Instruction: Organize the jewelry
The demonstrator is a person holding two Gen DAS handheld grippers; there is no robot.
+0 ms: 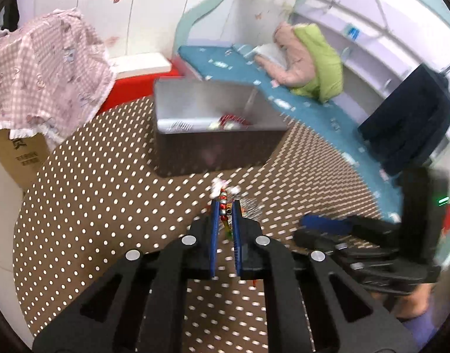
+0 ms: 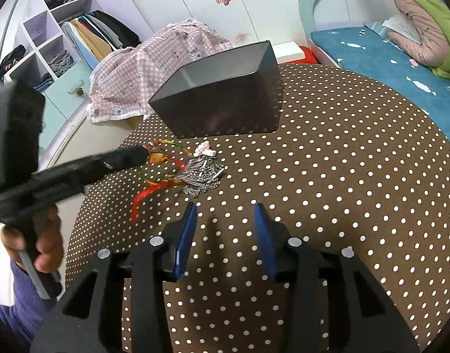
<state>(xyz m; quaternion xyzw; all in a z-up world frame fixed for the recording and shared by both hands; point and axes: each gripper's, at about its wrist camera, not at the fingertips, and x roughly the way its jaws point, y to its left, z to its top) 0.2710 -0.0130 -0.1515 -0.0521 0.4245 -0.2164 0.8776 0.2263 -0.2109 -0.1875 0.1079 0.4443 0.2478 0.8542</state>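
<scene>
Brown cloth with rows of white dots covers the round counter (image 2: 327,161) I am working over. One rectangular metal box (image 1: 216,135), dark outside and brushed silver inside, stands open at its far side; red and white pieces lie on its floor. In front of the box I count three loose items: one beaded bracelet (image 1: 224,206) with red, yellow and green cords, one heap of silver chain (image 2: 201,176), and one small pink-and-white charm (image 2: 203,148).

My left gripper (image 1: 225,210) angles down toward the counter, and its blue-padded fingers (image 1: 214,235) stand narrow, pinched on the beaded bracelet. My right gripper (image 2: 223,214) also tilts downward, just short of the chain. Its fingers (image 2: 188,235) stand partly apart with nothing between them, only dotted cloth.
</scene>
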